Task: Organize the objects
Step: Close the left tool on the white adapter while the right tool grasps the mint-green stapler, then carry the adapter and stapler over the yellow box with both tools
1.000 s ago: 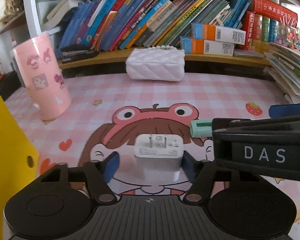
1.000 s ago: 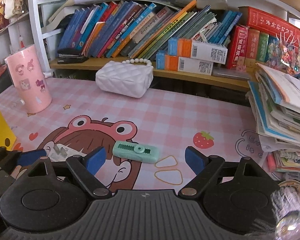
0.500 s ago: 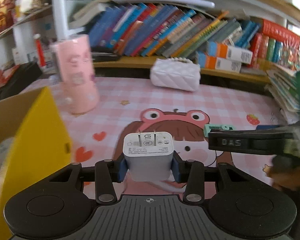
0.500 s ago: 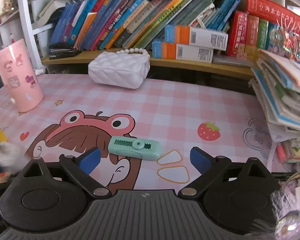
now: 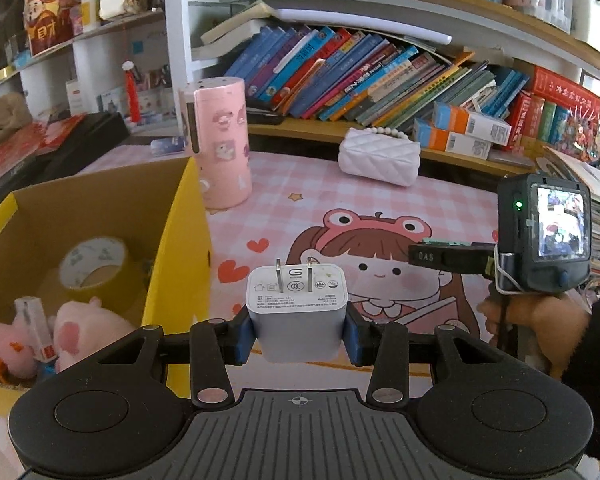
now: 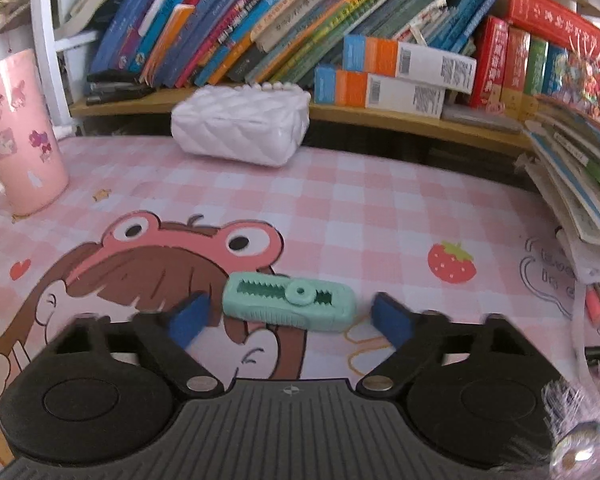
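Observation:
My left gripper (image 5: 298,334) is shut on a white charger plug (image 5: 296,304) and holds it above the pink cartoon mat, prongs pointing away. An open yellow cardboard box (image 5: 180,240) stands just left of it, with a tape roll (image 5: 94,262) and a pink plush (image 5: 88,332) inside. A mint-green crocodile-shaped item (image 6: 288,302) lies on the mat between the blue pads of my right gripper (image 6: 290,318). Those jaws are closing, with a gap still showing on each side. In the left wrist view, a hand (image 5: 540,328) holds the right gripper at the right.
A pink cup (image 5: 220,144) stands behind the box. A white quilted purse (image 6: 240,132) lies at the back by the low shelf of books (image 6: 300,40). Stacked books (image 6: 580,184) crowd the right edge. Thin loops (image 6: 364,344) lie on the mat near the right finger.
My left gripper shut on the charger, lifted it and carried it left, bringing the box into view. My right gripper sank toward the green item, and its jaws widened, then narrowed around it.

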`<action>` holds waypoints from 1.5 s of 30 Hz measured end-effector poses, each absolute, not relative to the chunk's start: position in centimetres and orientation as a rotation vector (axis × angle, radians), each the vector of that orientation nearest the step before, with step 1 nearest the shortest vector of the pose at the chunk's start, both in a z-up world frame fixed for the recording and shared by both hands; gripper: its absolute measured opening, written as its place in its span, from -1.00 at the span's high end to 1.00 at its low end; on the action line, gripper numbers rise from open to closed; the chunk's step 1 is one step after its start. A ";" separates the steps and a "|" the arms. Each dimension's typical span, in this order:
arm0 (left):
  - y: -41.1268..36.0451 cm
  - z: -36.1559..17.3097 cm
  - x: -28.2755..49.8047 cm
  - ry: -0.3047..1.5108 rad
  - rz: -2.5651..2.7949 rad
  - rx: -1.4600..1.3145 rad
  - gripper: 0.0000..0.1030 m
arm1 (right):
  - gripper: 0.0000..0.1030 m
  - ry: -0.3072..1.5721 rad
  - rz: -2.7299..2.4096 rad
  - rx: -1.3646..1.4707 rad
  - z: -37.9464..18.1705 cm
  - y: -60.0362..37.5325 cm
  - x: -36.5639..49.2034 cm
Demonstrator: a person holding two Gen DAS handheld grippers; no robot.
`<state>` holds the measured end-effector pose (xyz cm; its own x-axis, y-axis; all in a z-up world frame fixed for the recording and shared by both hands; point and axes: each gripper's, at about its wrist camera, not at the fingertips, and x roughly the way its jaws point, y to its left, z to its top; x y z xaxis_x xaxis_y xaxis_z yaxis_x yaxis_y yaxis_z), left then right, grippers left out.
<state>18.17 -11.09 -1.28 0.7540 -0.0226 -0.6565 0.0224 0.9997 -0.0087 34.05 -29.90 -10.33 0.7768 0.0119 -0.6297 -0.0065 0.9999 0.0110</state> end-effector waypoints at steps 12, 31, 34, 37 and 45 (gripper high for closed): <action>-11.1 -0.7 16.5 0.687 -0.069 -0.028 0.19 | -0.30 0.663 0.054 0.031 -7.6 -30.3 30.4; -8.1 0.7 9.3 0.656 -0.243 -0.110 0.19 | -0.31 0.701 0.121 0.002 -1.2 -28.3 14.3; -6.6 0.9 7.9 0.651 -0.231 -0.114 0.19 | -0.31 0.724 0.124 0.014 -1.2 -27.2 12.1; -5.0 1.0 6.5 0.647 -0.210 -0.113 0.19 | -0.31 0.740 0.145 0.002 -1.3 -25.5 10.4; -0.9 0.5 3.0 0.678 -0.153 -0.131 0.19 | -0.31 0.746 0.211 -0.017 -1.0 -21.0 6.2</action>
